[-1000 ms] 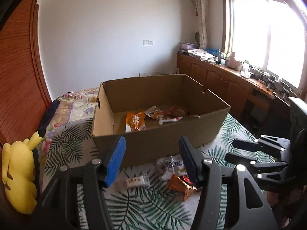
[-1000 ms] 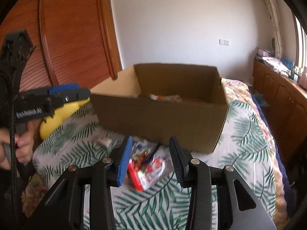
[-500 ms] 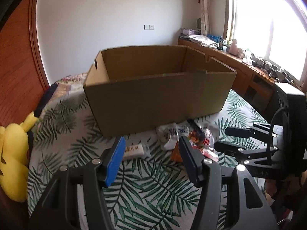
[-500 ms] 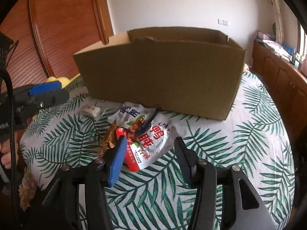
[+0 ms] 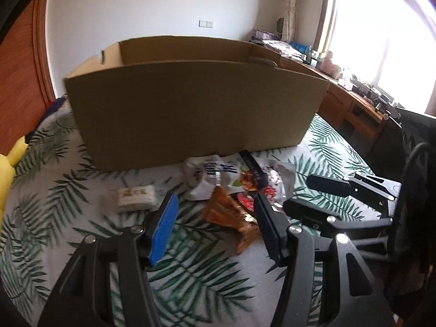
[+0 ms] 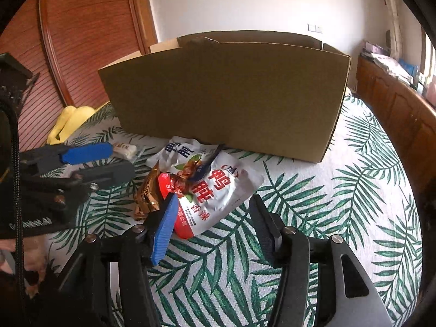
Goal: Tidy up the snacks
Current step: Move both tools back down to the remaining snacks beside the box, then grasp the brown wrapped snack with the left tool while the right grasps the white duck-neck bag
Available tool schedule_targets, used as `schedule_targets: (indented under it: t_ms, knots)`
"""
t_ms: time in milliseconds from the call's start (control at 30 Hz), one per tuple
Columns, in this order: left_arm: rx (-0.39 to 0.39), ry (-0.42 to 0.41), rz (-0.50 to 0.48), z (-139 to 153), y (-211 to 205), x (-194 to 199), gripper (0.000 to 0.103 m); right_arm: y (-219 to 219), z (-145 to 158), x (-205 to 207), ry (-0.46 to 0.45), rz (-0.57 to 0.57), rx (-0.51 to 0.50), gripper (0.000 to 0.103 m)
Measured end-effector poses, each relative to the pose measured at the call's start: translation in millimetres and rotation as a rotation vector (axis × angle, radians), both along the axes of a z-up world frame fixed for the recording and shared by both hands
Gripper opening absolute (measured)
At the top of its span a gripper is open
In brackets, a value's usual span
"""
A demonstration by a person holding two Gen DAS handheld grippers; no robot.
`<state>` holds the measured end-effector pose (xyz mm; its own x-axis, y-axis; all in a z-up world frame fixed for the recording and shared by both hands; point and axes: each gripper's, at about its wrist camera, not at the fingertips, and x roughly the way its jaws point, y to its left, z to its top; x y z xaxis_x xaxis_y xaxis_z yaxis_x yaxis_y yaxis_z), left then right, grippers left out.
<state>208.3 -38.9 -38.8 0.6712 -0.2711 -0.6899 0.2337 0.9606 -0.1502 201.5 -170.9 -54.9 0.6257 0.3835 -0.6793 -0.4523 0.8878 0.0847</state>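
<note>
A large open cardboard box (image 5: 190, 109) (image 6: 231, 92) stands on the palm-leaf cloth. In front of it lie loose snacks: a white-and-red pouch (image 6: 212, 190) (image 5: 272, 188), a white pouch with blue print (image 5: 207, 174) (image 6: 177, 150), an orange-gold wrapper (image 5: 231, 212) (image 6: 147, 196) and a small white bar (image 5: 136, 196) (image 6: 124, 148). My left gripper (image 5: 215, 218) is open and empty, low over the orange wrapper. My right gripper (image 6: 211, 212) is open and empty, at the near end of the white-and-red pouch. Each gripper also shows in the other's view, the left one (image 6: 100, 160) and the right one (image 5: 318, 193).
A yellow plush toy (image 6: 68, 122) (image 5: 8, 158) lies at the left edge of the cloth. A wooden wardrobe (image 6: 81, 41) stands at the left, and a wooden counter (image 5: 354, 100) with clutter runs under the window at the right.
Both grippers have come down and closer to the snack pile in front of the box. The box's inside has gone out of sight. Both stay open.
</note>
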Motion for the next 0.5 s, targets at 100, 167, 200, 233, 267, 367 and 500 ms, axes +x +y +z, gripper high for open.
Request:
schedule_targets:
  t_ms: [100, 167, 200, 233, 267, 367, 500]
  knots:
    - [0.003, 0.004, 0.007, -1.9, -7.8, 3.8, 0.058, -1.3, -0.5, -1.6, -0.002, -0.014, -0.018, 0.055]
    - [-0.001, 0.013, 0.007, -3.6, -11.8, 6.1, 0.058, -1.8, -0.6, -1.2, 0.003, -0.019, -0.023, 0.055]
    - [0.001, 0.015, 0.007, -4.4, -13.3, 6.7, 0.058, -2.2, -0.4, -1.7, -0.001, -0.026, -0.031, 0.055]
    - [0.004, 0.019, 0.007, -5.6, -15.5, 7.8, 0.058, -2.6, -0.2, -2.4, -0.004, -0.027, -0.036, 0.055]
    - [0.008, 0.022, 0.007, -6.6, -16.3, 9.1, 0.058, -3.0, -0.3, -2.7, -0.005, -0.026, -0.040, 0.055]
    - [0.028, 0.040, 0.011, -11.4, -18.8, 12.0, 0.058, -4.0, -0.7, -4.3, -0.015, -0.037, -0.070, 0.055]
    - [0.057, 0.068, 0.019, -19.5, -18.5, 14.2, 0.057, -9.1, 0.4, -7.7, -0.022, -0.039, -0.085, 0.055]
